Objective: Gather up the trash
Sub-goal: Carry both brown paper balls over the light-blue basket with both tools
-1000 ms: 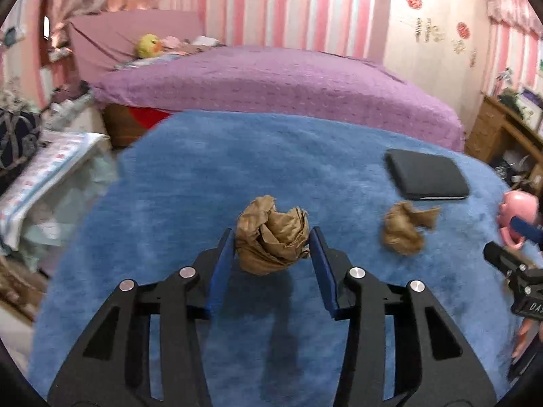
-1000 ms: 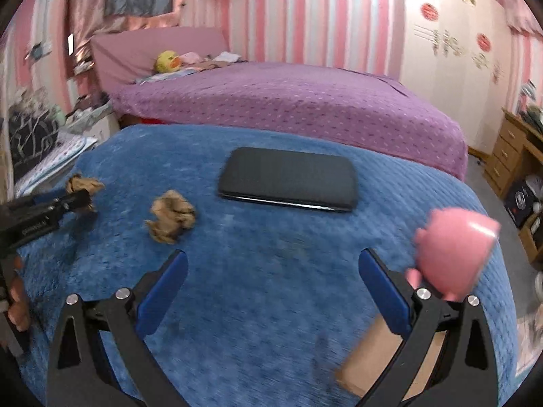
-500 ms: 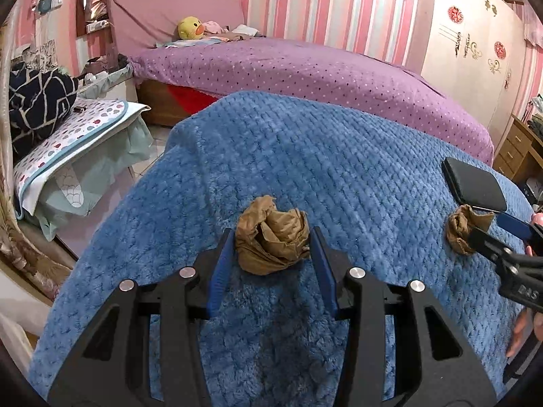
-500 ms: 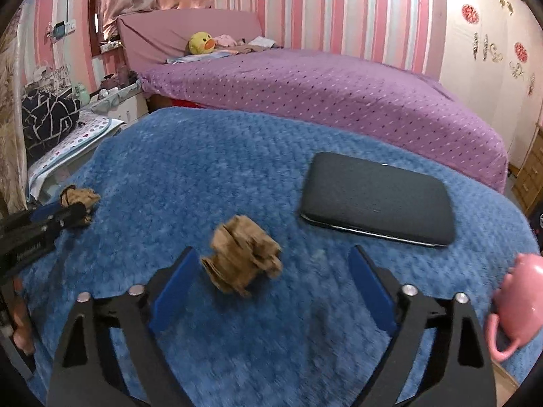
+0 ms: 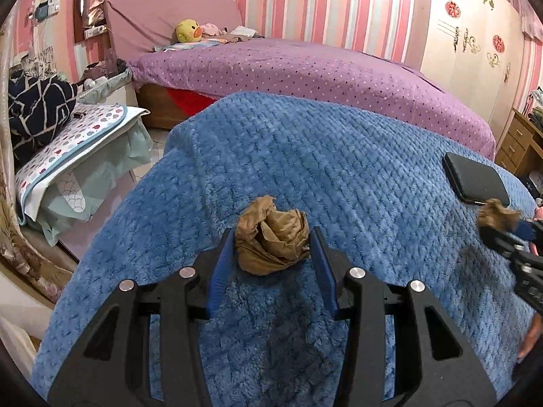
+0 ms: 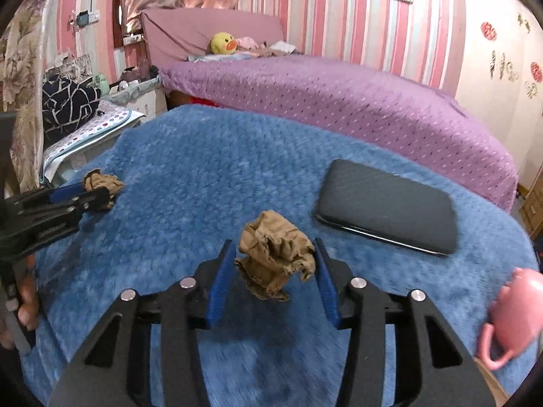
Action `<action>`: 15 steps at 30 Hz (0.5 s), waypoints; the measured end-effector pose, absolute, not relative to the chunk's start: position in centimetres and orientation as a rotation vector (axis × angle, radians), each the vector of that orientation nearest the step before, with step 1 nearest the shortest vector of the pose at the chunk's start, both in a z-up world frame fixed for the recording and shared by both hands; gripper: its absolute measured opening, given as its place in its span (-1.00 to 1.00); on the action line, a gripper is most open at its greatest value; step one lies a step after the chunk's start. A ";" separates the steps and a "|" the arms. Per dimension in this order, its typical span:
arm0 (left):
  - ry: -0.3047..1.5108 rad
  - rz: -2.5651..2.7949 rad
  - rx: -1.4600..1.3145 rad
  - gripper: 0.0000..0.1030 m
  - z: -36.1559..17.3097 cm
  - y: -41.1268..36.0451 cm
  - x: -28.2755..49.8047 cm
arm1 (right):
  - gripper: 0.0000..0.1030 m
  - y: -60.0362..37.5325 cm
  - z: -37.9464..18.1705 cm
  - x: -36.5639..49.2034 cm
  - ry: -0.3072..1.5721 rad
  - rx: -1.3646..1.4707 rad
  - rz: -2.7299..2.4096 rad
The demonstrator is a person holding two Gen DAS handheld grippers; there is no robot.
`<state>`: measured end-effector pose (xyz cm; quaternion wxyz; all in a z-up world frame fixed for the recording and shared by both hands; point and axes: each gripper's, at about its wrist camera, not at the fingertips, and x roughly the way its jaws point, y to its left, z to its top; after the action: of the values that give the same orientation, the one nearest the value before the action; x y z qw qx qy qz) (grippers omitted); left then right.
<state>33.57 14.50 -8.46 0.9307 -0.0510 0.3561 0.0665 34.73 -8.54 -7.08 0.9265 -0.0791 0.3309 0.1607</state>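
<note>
Two crumpled brown paper wads are in play on a blue fleece blanket (image 5: 339, 169). My left gripper (image 5: 273, 247) is shut on one paper wad (image 5: 271, 240), its blue pads pressing both sides, just above the blanket. It also shows at the left of the right wrist view (image 6: 98, 186). My right gripper (image 6: 275, 261) has closed around the second paper wad (image 6: 275, 251); its pads touch or nearly touch both sides. That wad also shows at the right edge of the left wrist view (image 5: 497, 213).
A black flat case (image 6: 387, 207) lies on the blanket right of the second wad. A pink piggy-shaped cup (image 6: 516, 315) stands at the right edge. A purple bed (image 6: 339, 101) is behind. A patterned pad (image 5: 68, 142) and floor lie beyond the blanket's left edge.
My right gripper moved left to the second wad and closed around it. My left gripper kept its wad and drifted left and back, away from the black case.
</note>
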 end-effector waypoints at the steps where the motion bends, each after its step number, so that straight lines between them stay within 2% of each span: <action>1: 0.726 0.138 -0.100 -0.14 -8.4 14.5 33.5 | -0.11 -9.2 -6.6 33.9 0.665 -0.175 0.317; 9: 0.688 0.178 -0.068 -0.14 -7.5 13.4 32.3 | -0.11 -16.9 -3.0 26.6 0.613 -0.207 0.208; 15: 0.665 0.112 -0.104 -0.15 -5.5 9.9 28.4 | -0.11 -24.0 -1.3 20.2 0.608 -0.188 0.101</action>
<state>28.43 9.87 -5.49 0.9424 -0.0510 0.3261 0.0548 20.20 -24.02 -1.29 0.9485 -0.0923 0.2988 0.0494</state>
